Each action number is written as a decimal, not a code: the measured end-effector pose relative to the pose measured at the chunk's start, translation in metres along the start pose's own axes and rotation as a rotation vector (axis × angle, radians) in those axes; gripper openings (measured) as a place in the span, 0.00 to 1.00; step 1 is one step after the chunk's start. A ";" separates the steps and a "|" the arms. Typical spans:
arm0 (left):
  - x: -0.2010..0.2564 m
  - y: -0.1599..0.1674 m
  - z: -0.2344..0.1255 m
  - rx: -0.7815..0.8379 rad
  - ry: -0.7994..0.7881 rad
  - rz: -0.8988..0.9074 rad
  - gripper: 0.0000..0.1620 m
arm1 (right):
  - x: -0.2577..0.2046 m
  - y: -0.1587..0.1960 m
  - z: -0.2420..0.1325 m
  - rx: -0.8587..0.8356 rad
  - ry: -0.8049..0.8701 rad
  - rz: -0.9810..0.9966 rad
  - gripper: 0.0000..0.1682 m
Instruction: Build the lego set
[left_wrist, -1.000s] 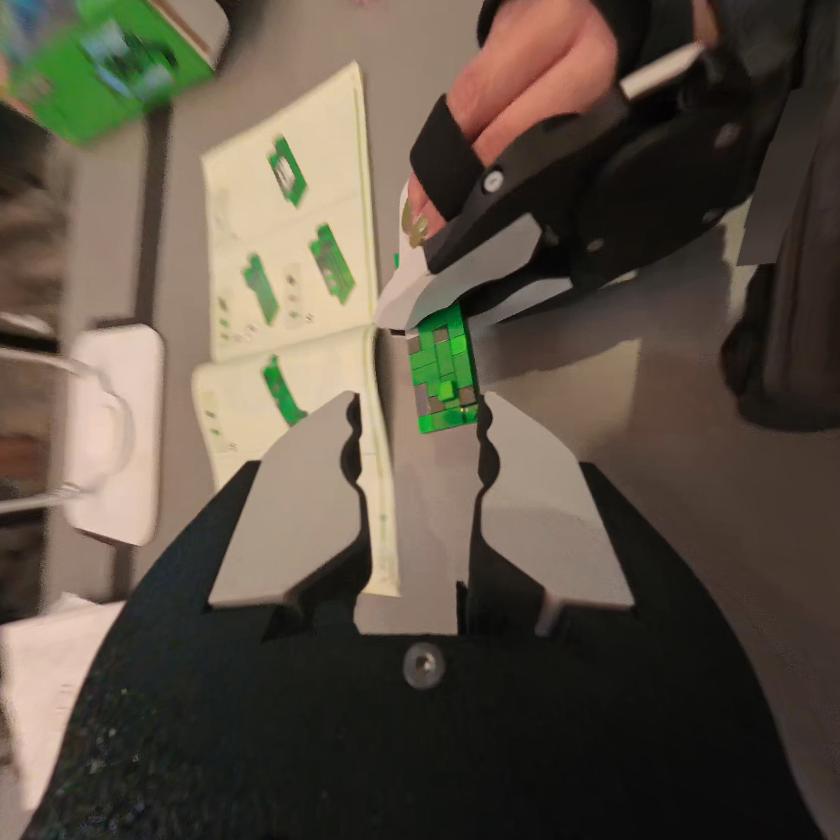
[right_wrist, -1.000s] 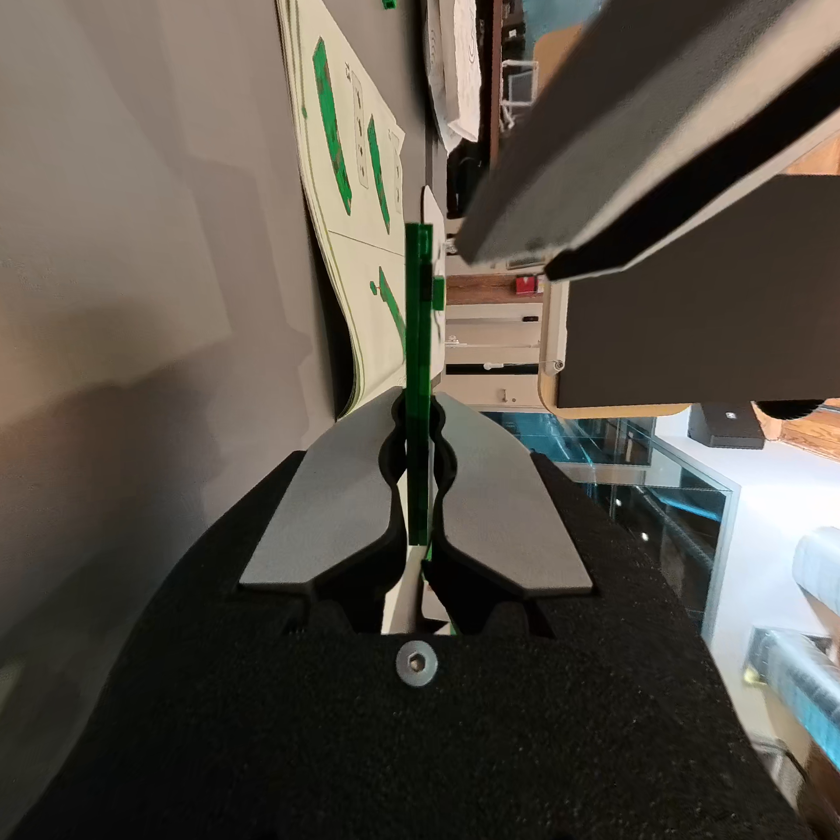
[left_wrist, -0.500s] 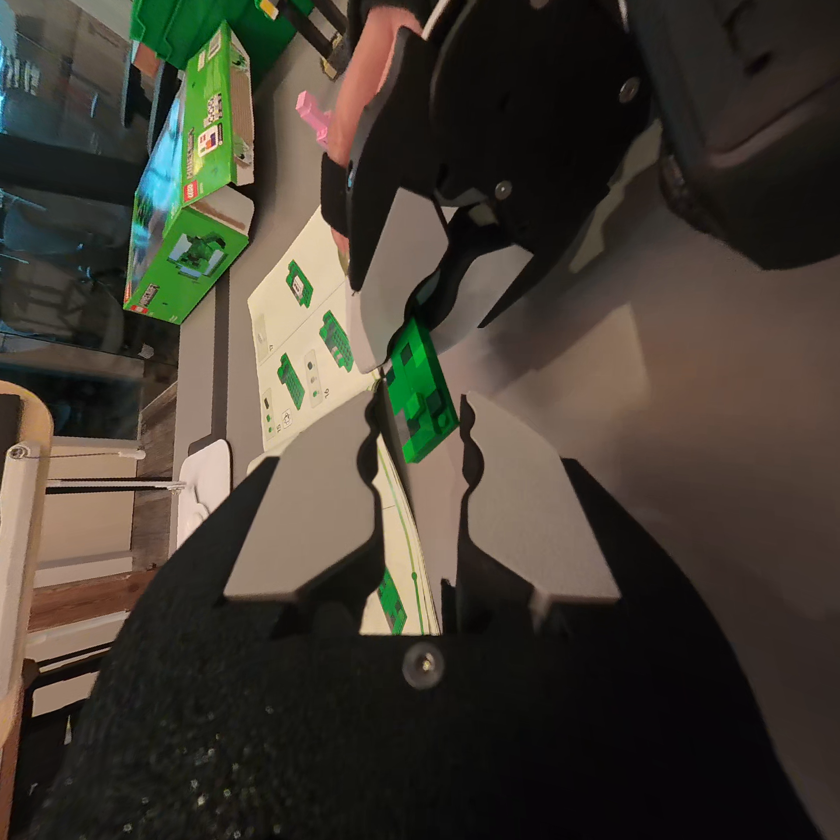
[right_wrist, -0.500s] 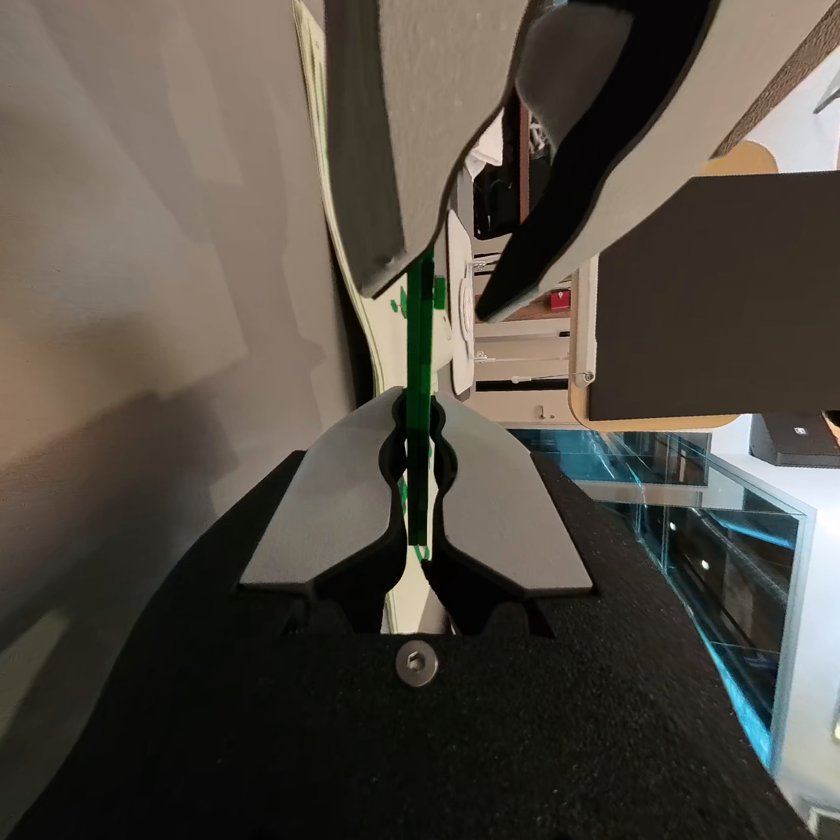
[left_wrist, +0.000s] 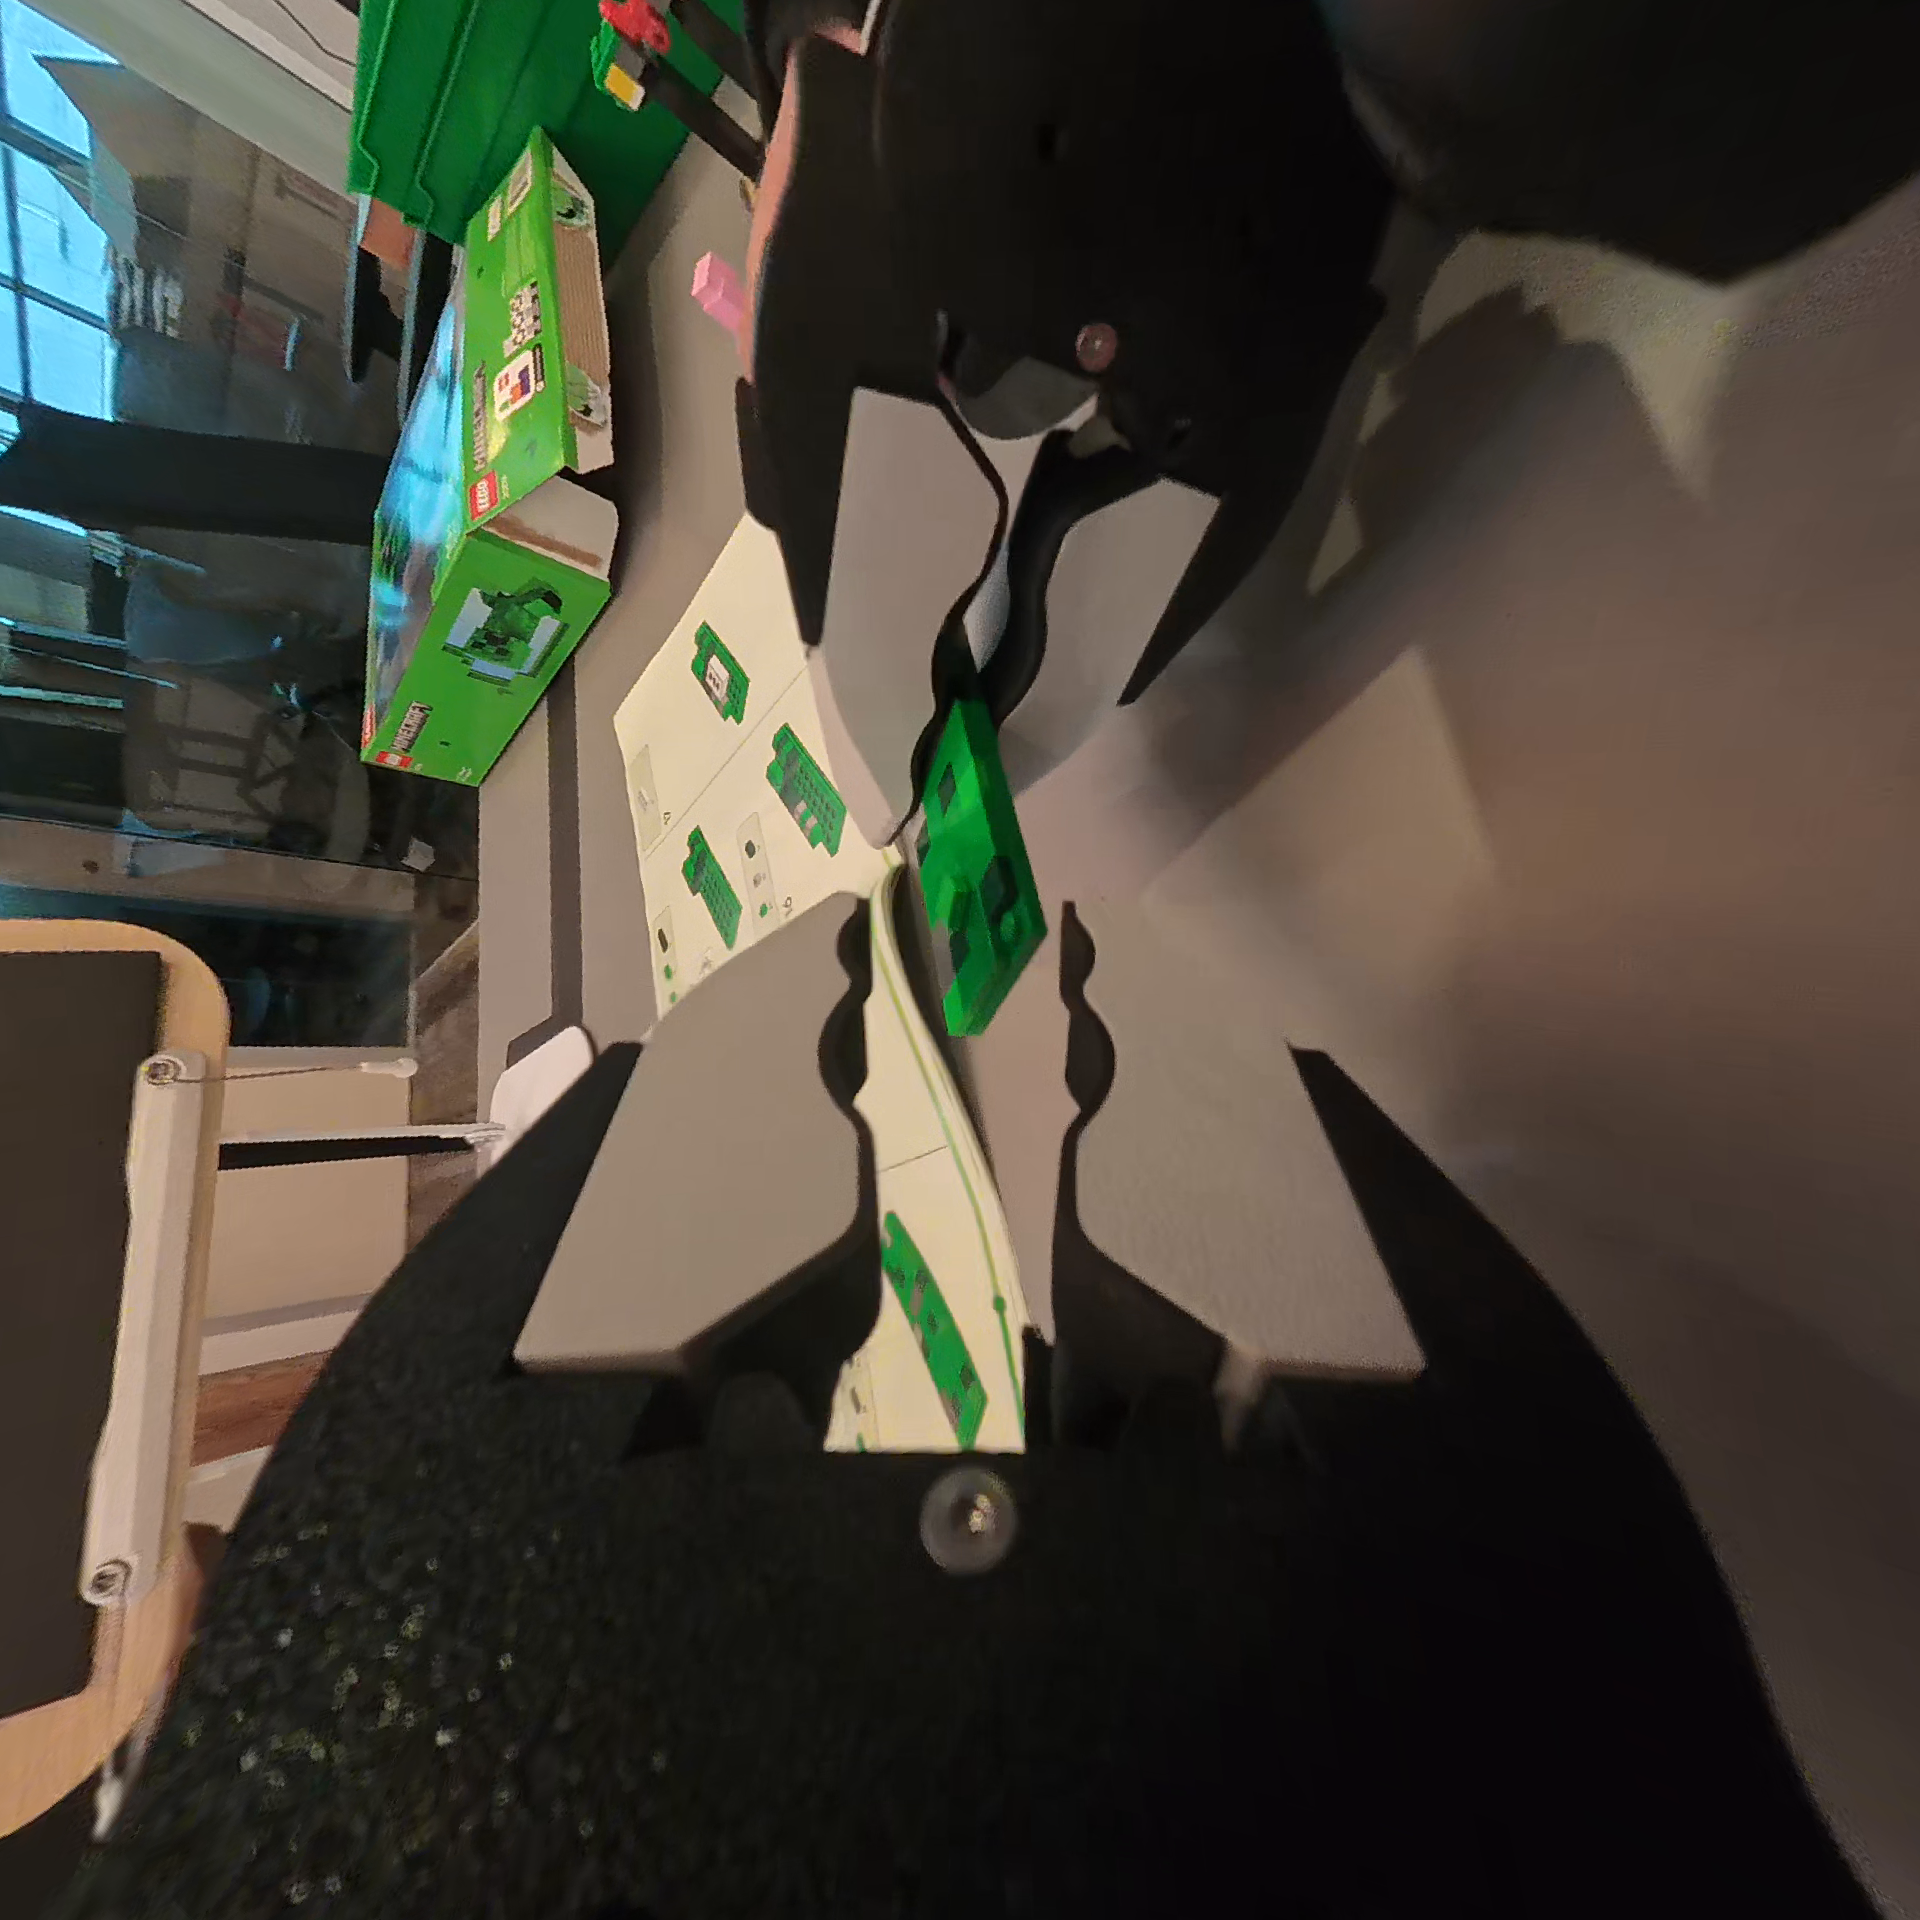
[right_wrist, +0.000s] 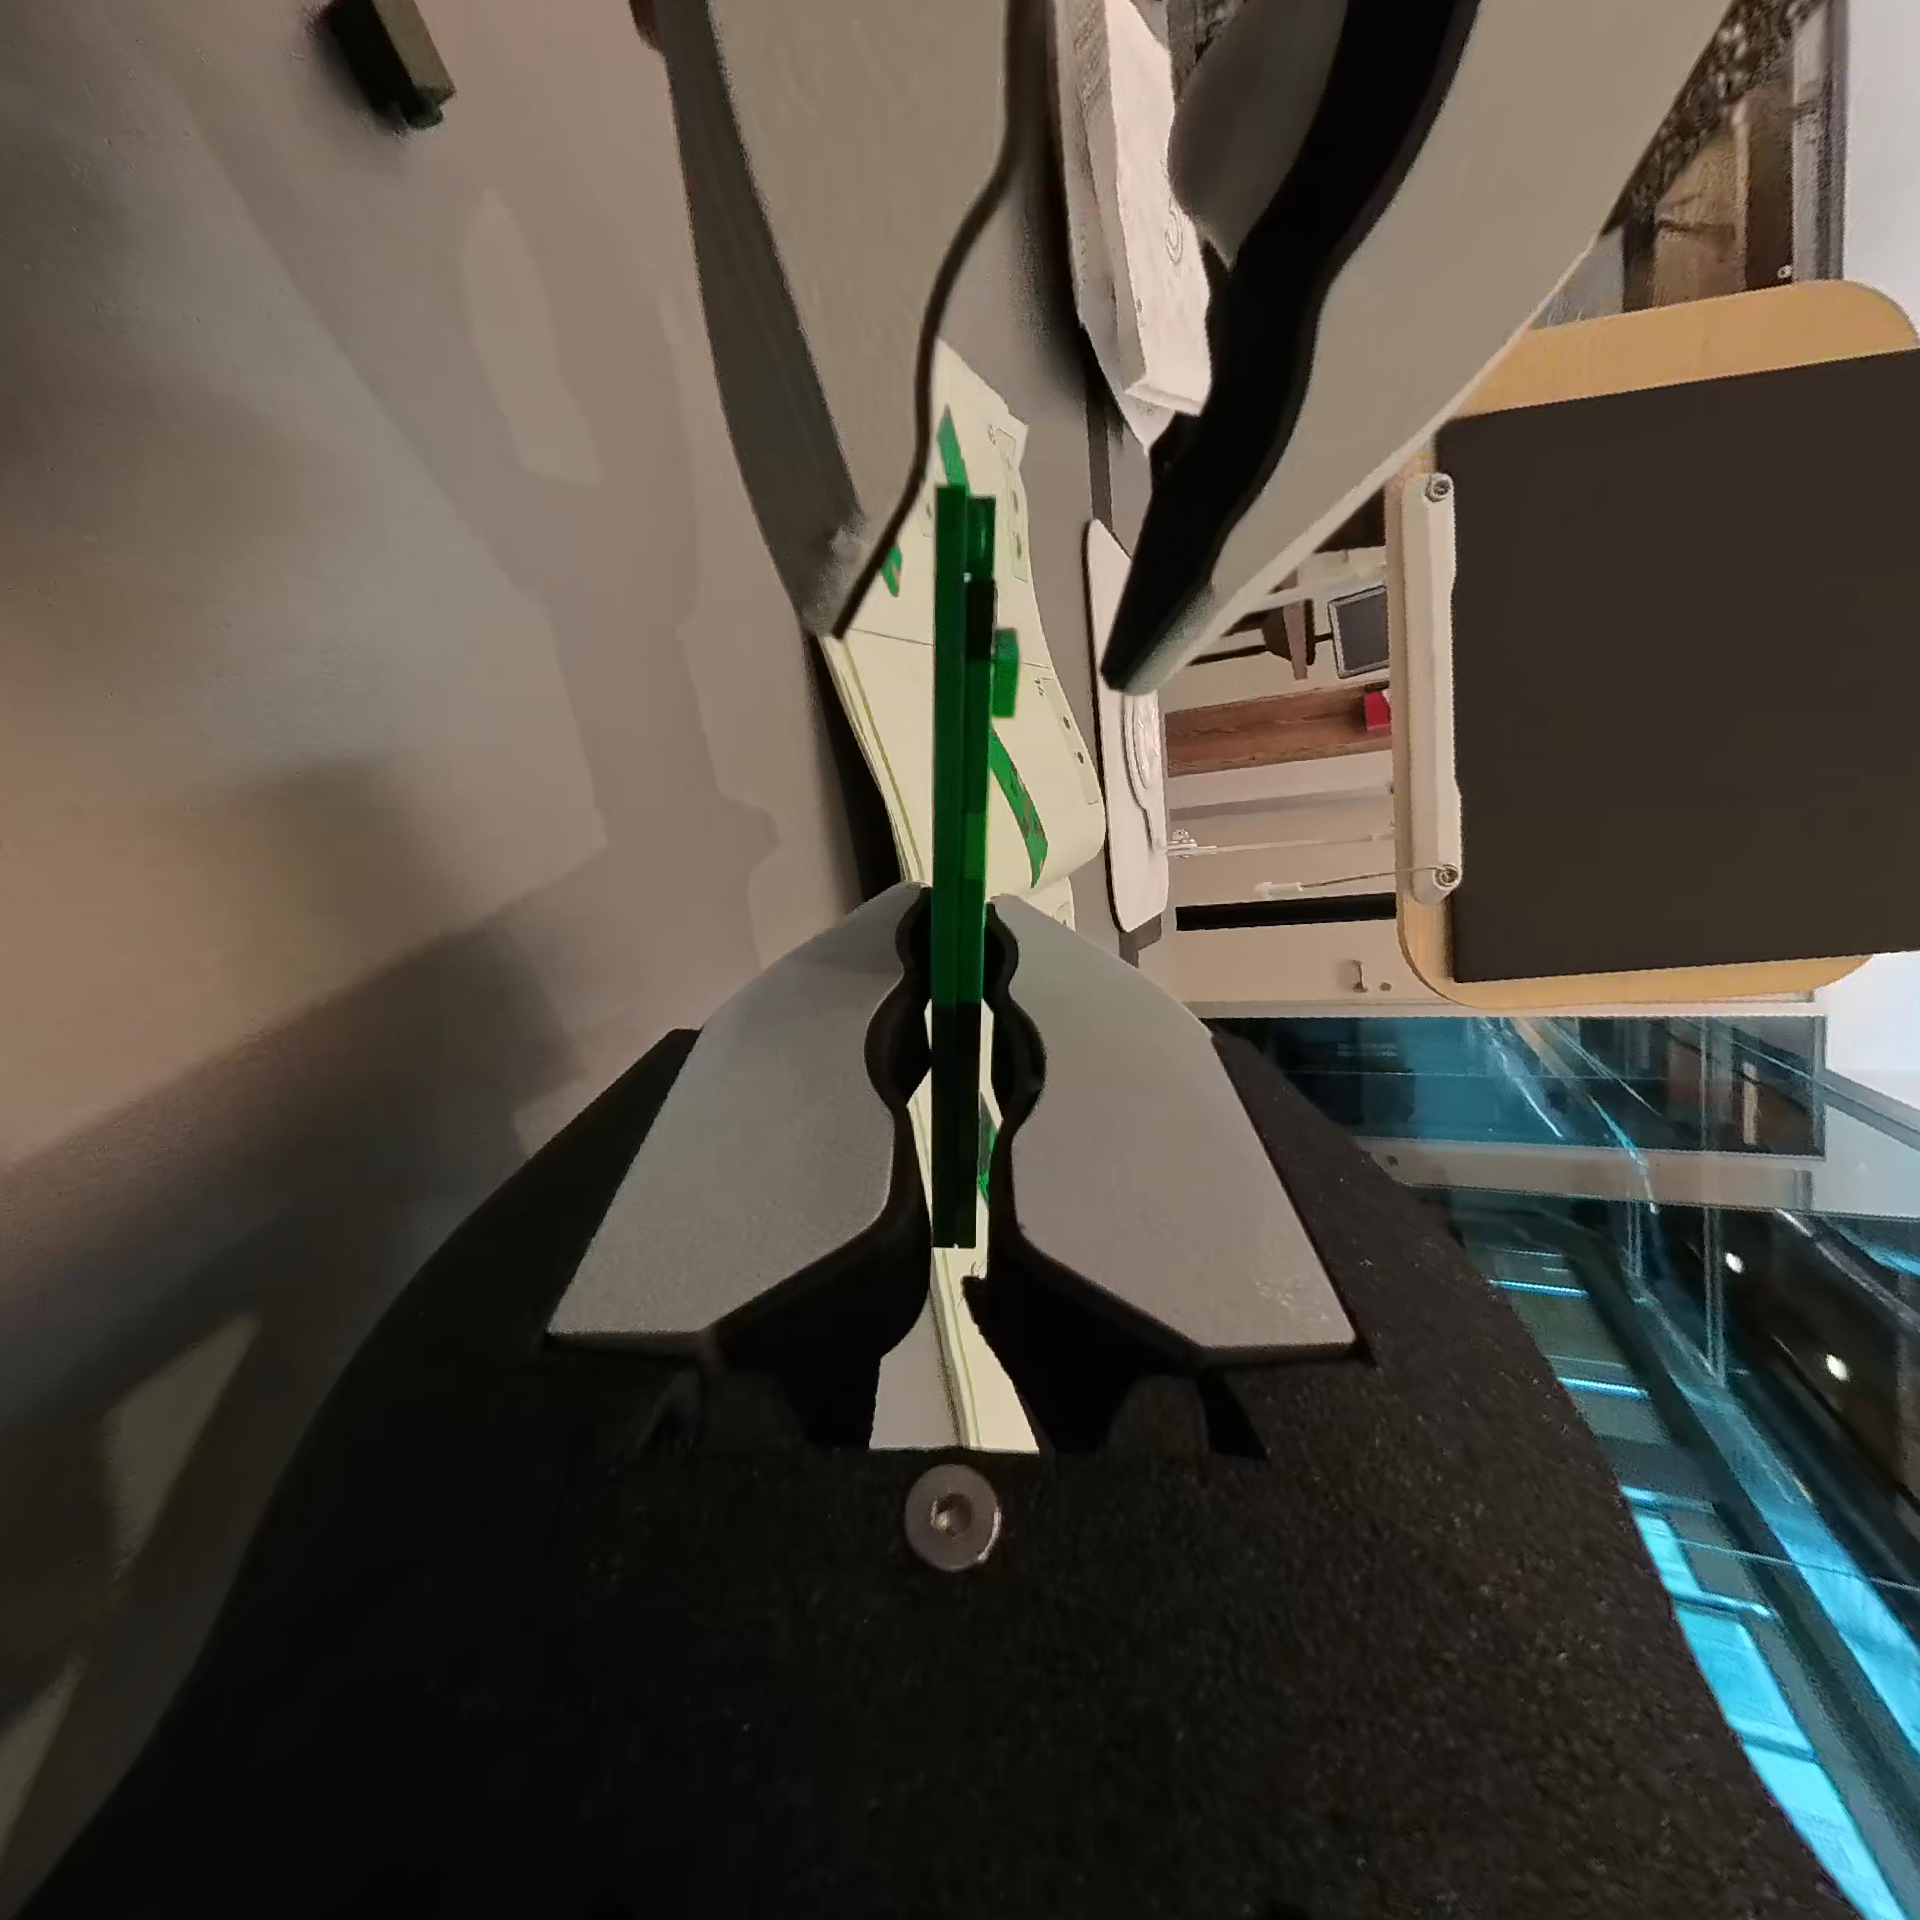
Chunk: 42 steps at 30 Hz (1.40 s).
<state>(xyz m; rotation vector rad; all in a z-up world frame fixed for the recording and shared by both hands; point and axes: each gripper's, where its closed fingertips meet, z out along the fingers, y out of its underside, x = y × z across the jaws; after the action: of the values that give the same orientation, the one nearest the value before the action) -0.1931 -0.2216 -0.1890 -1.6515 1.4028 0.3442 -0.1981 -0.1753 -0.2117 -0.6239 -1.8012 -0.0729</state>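
An office or shared workroom, with a building-toy set laid out on a grey desk.

The grey desk (left_wrist: 1558, 935) carries an open instruction booklet (left_wrist: 727, 790); beyond the booklet lie a green toy box (left_wrist: 478, 582) and a green bin (left_wrist: 499, 94). Past the desk's edge stand a wood-edged dark panel (right_wrist: 1662, 675), glass partitions (right_wrist: 1662, 1195) and pale cabinets (right_wrist: 1278, 821), as in an office interior.

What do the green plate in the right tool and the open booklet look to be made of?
Green plate: likely hard glossy plastic; crisp thin edges, shiny highlights on its face. Booklet: matte printed paper; its pages curve at the fold.
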 end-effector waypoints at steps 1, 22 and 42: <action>0.000 0.001 -0.001 0.002 -0.004 0.015 0.22 | 0.000 0.000 0.000 0.001 -0.001 0.003 0.04; 0.029 0.026 0.010 -0.090 0.108 -0.305 0.21 | 0.043 0.033 -0.012 -0.077 0.316 -0.302 0.04; 0.043 0.022 0.058 -0.212 0.303 -0.582 0.09 | 0.037 0.060 -0.008 -0.084 0.259 -0.324 0.04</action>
<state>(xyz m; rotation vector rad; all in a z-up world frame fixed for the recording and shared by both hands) -0.1801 -0.2023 -0.2609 -2.2678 1.0477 -0.1034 -0.1711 -0.1134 -0.1911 -0.3575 -1.6370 -0.4317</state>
